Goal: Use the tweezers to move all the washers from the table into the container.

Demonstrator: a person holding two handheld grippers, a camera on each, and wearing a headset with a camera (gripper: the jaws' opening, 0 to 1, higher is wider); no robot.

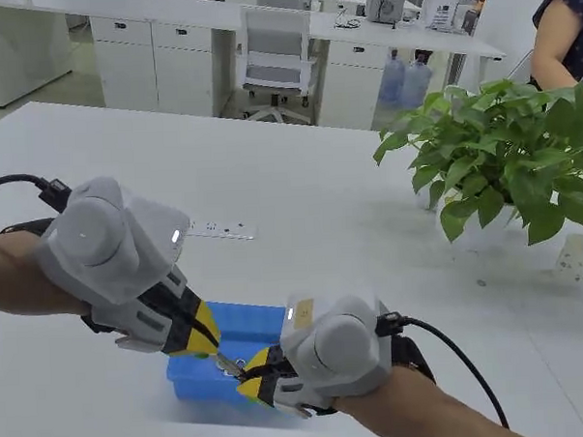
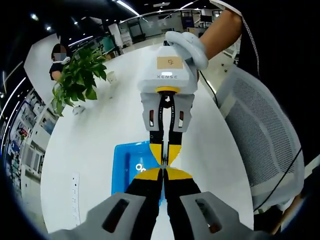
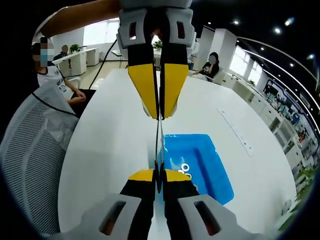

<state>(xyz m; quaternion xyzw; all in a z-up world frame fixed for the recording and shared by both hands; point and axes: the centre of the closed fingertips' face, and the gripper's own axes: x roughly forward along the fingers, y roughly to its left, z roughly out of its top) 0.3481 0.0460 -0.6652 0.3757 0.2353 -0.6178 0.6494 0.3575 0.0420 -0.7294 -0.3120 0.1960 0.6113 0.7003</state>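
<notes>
A blue container (image 1: 246,322) sits on the white table near its front edge. In the right gripper view, a few white washers (image 3: 185,170) lie in the container (image 3: 200,150). In the left gripper view, the washers (image 2: 140,168) show on the container's (image 2: 125,160) floor. Thin metal tweezers (image 3: 159,145) run from my right gripper (image 3: 158,176) to the left gripper (image 3: 160,112) facing it. Both sets of jaws are closed on them. In the head view the left gripper (image 1: 208,346) and right gripper (image 1: 252,367) meet tip to tip over the container, with the tweezers (image 1: 227,363) between. In the left gripper view my left gripper (image 2: 163,172) nearly touches the right gripper (image 2: 167,154).
A potted green plant (image 1: 502,161) stands at the table's right, with a small cup (image 1: 576,256) beside it. A white power strip (image 1: 219,228) lies mid-table. A mesh chair (image 2: 265,125) stands by the near edge. Desks and an office chair (image 1: 275,60) are behind; a person (image 1: 559,33) stands far right.
</notes>
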